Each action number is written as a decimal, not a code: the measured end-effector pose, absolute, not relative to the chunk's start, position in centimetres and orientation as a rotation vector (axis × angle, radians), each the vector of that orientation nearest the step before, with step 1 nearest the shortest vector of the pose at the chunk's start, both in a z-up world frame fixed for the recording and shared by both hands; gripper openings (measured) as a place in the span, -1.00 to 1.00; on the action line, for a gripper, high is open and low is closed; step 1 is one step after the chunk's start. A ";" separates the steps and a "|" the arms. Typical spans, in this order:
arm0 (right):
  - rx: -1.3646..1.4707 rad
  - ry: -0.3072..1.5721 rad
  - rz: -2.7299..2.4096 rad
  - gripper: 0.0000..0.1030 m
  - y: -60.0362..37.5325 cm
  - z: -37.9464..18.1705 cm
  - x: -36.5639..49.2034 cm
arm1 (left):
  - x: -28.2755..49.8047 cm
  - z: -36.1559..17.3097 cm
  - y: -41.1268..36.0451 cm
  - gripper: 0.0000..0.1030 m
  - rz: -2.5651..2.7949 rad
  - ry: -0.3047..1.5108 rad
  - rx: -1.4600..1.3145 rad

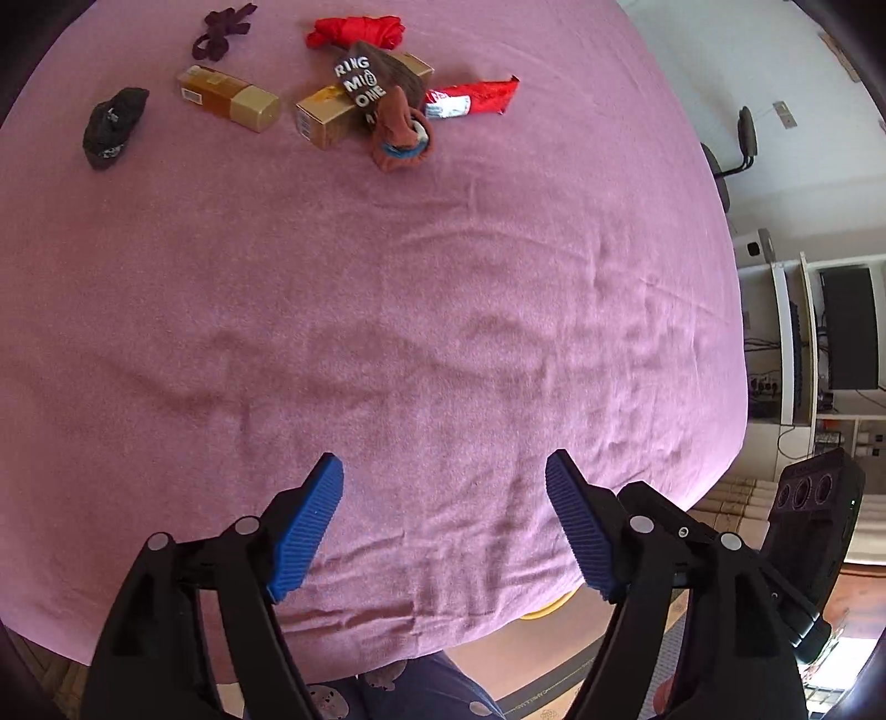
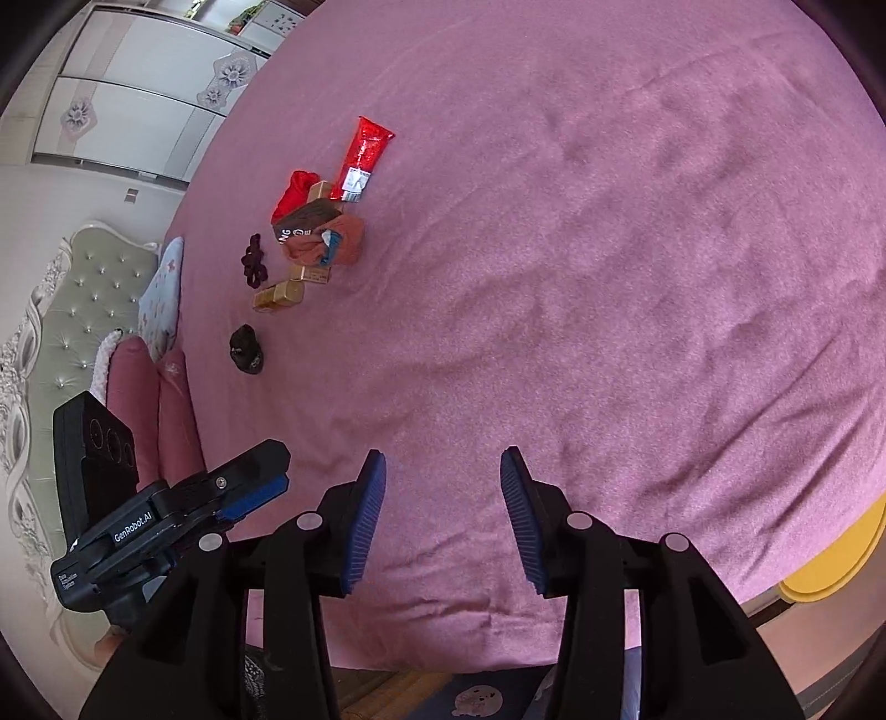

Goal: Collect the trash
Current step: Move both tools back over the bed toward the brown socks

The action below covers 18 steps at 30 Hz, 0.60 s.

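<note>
Left wrist view shows the left gripper low over the near part of a pink bedspread, its blue pads wide apart with nothing between them. Right wrist view shows the right gripper in the same way, jaws parted and empty (the opening looks narrower than the left one). Both hang above bare, wrinkled cloth. The trash lies well apart from them, at the far side of the bed: a black crumpled piece, two gold boxes, a brown sock-like cloth lying across the second box, a red wrapper, a red bundle and a dark ribbon.
</note>
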State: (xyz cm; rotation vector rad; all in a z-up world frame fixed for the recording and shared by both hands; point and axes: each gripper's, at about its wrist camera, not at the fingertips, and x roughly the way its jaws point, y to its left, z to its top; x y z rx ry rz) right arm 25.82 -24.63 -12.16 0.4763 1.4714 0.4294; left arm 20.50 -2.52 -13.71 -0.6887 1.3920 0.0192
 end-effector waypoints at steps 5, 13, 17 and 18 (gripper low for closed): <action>0.441 1.471 0.498 -0.01 -20.7 -12.6 30.0 | 22.9 -14.1 1.4 0.52 0.107 1.363 -0.742; 0.396 1.517 0.575 0.07 -14.1 -15.5 36.9 | 27.0 -14.7 7.7 0.62 0.248 1.293 -0.858; 0.339 1.522 0.588 0.16 -10.9 -17.2 39.6 | 28.6 -15.6 10.2 0.62 0.289 1.288 -0.884; 0.311 1.515 0.585 0.19 -10.2 -17.5 40.1 | 29.0 -15.9 10.6 0.62 0.295 1.292 -0.882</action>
